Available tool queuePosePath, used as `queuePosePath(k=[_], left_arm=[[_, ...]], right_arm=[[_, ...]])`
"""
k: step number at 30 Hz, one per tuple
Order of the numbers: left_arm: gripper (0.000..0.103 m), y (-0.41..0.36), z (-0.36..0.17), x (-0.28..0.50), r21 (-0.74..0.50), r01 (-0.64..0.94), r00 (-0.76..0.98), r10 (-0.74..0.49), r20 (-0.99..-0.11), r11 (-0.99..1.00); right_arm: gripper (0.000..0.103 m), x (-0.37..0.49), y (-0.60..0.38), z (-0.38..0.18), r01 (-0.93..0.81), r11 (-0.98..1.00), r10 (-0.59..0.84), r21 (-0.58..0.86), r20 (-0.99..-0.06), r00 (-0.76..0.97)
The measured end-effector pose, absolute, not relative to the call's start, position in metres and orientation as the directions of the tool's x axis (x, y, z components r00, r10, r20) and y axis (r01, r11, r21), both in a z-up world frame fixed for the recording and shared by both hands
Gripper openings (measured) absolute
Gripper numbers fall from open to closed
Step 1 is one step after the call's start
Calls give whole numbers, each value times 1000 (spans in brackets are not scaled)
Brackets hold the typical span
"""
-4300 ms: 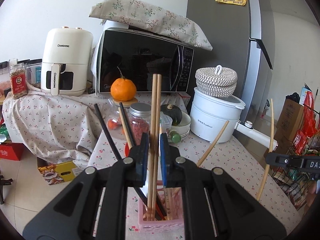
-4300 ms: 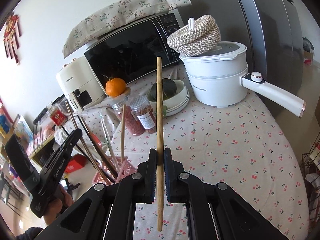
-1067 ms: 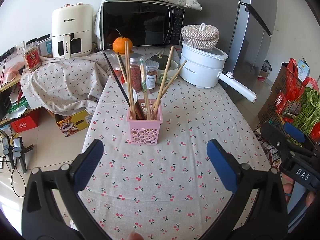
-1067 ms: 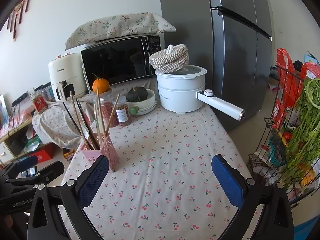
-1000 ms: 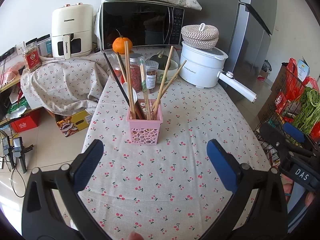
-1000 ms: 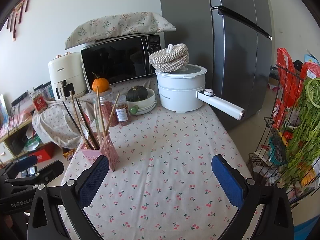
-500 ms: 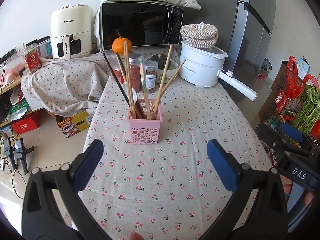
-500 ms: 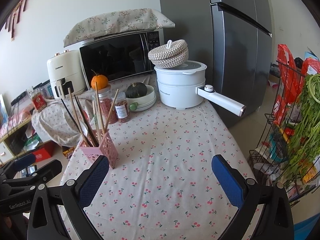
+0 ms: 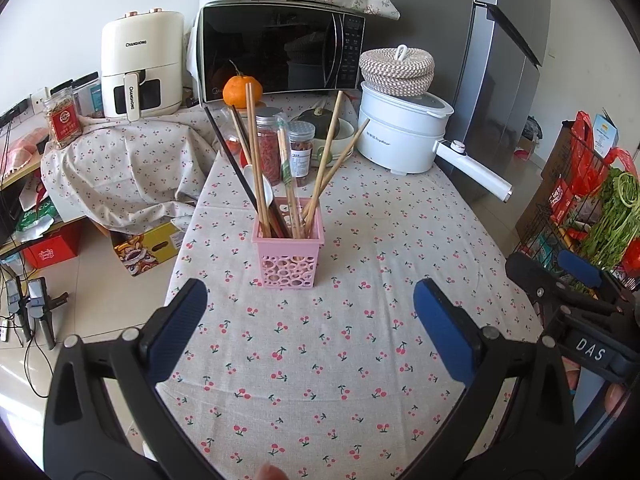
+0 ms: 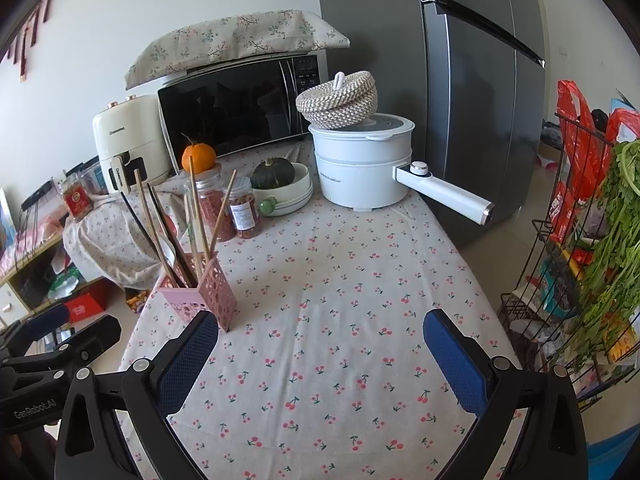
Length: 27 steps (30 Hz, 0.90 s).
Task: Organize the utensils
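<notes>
On the cherry-print tablecloth [image 9: 320, 352], chopsticks [image 9: 256, 160] stand upright, fanning outward, in the pink holder [image 9: 287, 254], well ahead of the left gripper [image 9: 310, 316] and right gripper [image 10: 320, 344], both spread wide and empty.

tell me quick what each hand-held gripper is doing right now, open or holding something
Left hand-held gripper: open, holding nothing.
Right hand-held gripper: open, holding nothing.

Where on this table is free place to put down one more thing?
The cloth between the pink holder and the near table edge is bare, as is the stretch right of the holder, in front of the white pot. Behind the holder it is crowded: jars, bowl, microwave.
</notes>
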State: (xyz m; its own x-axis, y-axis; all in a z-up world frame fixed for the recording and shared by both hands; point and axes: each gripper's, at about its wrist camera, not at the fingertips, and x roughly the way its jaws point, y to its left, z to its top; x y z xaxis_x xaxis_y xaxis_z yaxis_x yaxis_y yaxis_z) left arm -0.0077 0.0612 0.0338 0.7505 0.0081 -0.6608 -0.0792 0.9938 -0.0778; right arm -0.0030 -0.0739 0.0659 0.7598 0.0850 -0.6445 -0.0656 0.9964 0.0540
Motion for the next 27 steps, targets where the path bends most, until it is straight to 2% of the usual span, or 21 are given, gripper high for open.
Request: queuePosePath(k=[24, 27], left_arm=[[102, 55, 37, -11, -64, -77, 754, 16, -656, 995], [102, 58, 34, -8, -89, -100, 737, 14, -676, 991]], right_arm=[[103, -1, -74, 61, -62, 996, 92, 68, -663, 743], [103, -1, -74, 61, -60, 996, 91, 69, -666, 740]])
